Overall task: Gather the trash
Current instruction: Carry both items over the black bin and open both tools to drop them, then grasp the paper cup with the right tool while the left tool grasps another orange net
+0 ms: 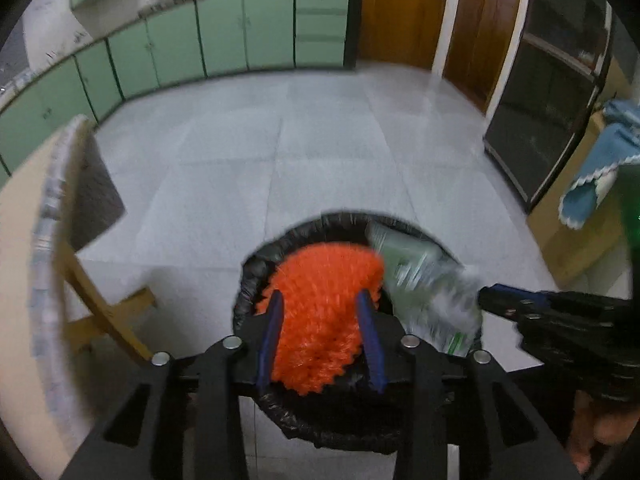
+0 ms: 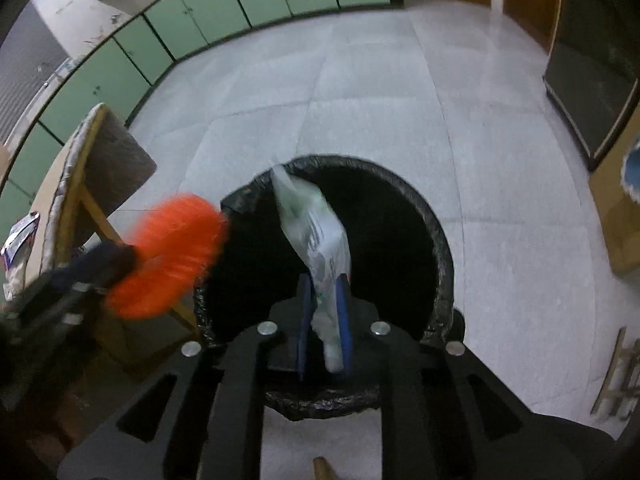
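A black bin lined with a black bag [image 1: 248, 280] [image 2: 436, 232] stands on the floor below both grippers. My left gripper [image 1: 320, 300] is shut on an orange spiky piece of trash [image 1: 324, 300] and holds it over the bin's mouth; the orange piece also shows in the right wrist view [image 2: 172, 252] at the bin's left rim. My right gripper [image 2: 324, 284] is shut on a clear plastic wrapper with green print [image 2: 316, 224] above the bin's opening. The wrapper [image 1: 432, 296] and right gripper [image 1: 486, 298] appear at the right in the left wrist view.
A wooden table with a plastic-covered edge [image 1: 44, 216] [image 2: 72, 160] stands left of the bin. Green cabinets [image 1: 224, 36] line the far wall. A dark glass cabinet [image 1: 548, 92] and a brown unit with a blue cloth [image 1: 596, 168] stand at the right. Grey tiled floor [image 2: 360, 92] lies beyond.
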Available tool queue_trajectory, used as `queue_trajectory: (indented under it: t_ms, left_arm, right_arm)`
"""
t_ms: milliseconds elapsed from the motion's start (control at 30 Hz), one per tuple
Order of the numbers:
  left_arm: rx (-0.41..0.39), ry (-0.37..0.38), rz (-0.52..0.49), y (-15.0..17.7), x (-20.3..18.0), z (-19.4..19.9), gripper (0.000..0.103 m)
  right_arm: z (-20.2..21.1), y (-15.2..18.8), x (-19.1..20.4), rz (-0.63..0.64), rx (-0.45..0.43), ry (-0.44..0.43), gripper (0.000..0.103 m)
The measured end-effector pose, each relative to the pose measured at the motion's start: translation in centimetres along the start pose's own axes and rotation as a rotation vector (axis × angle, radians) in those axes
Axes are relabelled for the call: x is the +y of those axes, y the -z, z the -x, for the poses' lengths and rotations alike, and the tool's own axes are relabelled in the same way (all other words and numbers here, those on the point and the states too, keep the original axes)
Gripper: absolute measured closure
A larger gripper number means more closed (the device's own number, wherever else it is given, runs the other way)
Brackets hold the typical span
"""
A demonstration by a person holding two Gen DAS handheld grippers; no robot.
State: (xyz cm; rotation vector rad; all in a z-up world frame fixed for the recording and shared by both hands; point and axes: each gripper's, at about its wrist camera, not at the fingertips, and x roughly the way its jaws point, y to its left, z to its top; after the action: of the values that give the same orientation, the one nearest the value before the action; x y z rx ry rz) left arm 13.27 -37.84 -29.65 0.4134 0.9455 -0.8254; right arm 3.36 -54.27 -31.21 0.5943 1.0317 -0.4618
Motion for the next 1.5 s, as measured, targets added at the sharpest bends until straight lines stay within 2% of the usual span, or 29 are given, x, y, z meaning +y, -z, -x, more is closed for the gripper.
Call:
queue_trajectory:
  t_ms: [100, 133, 233, 367, 467, 533, 567, 633, 767, 900, 1000, 1167, 1300, 1400, 1500]
  left_arm:
    - [0.051, 0.009, 0.006, 0.3, 0.0, -2.4, 0.064]
    - [0.059, 0.012, 0.007, 0.5, -0.1, -2.6, 0.059]
    - [0.047, 0.0, 0.01, 1.0, -0.2, -2.0, 0.046]
    - [-0.001, -0.021, 0.051, 1.3, 0.5, 0.5, 0.032]
    - [-0.063, -0.066, 0.095, 2.4, 2.3, 5.0, 0.024]
    - [-0.102, -0.09, 0.114, 3.3, 3.5, 8.2, 0.019]
    - [-0.129, -0.118, 0.133, 4.0, 4.5, 10.4, 0.015]
    - [-0.166, -0.183, 0.176, 5.4, 6.6, 14.2, 0.012]
    - [-0.251, -0.361, 0.252, 10.0, 11.5, 21.7, 0.009]
    - [-0.311, -0.561, 0.359, 16.3, 16.7, 28.0, 0.009]
    - [-0.328, -0.643, 0.425, 20.0, 19.9, 30.5, 0.008]
    - [-0.349, -0.675, 0.519, 23.1, 24.4, 32.6, 0.008]
    - [-0.372, -0.679, 0.519, 24.3, 25.8, 33.2, 0.008]
    - [-0.383, -0.667, 0.518, 24.6, 26.9, 33.2, 0.008]
    - [-0.383, -0.649, 0.523, 25.2, 27.8, 33.0, 0.008]
  right_arm:
    - [0.7, -0.1, 0.2, -0.002, -0.029, 0.008, 0.078]
    - [0.7, -0.1, 0.1, -0.003, -0.037, 0.009, 0.074]
    - [1.3, -0.2, -0.3, -0.021, -0.061, 0.0, 0.074]
    - [3.3, 0.2, -0.3, -0.02, -0.135, -0.011, 0.074]
    - [5.4, 0.6, 1.4, 0.05, -0.184, 0.0, 0.071]
    - [7.3, 1.6, 3.6, 0.123, -0.219, -0.006, 0.064]
    - [7.9, 2.0, 4.5, 0.148, -0.228, -0.017, 0.061]
    - [9.3, 3.4, 7.5, 0.224, -0.239, -0.061, 0.054]
    - [10.9, 6.2, 13.9, 0.359, -0.227, -0.175, 0.054]
    - [12.2, 9.0, 21.3, 0.494, -0.229, -0.3, 0.054]
    - [13.1, 10.4, 26.7, 0.576, -0.227, -0.368, 0.054]
    - [13.2, 12.7, 33.6, 0.676, -0.238, -0.43, 0.052]
    - [12.6, 13.9, 37.4, 0.69, -0.227, -0.45, 0.051]
    - [11.7, 14.6, 39.8, 0.688, -0.23, -0.447, 0.042]
    - [10.5, 15.7, 42.8, 0.694, -0.234, -0.444, 0.04]
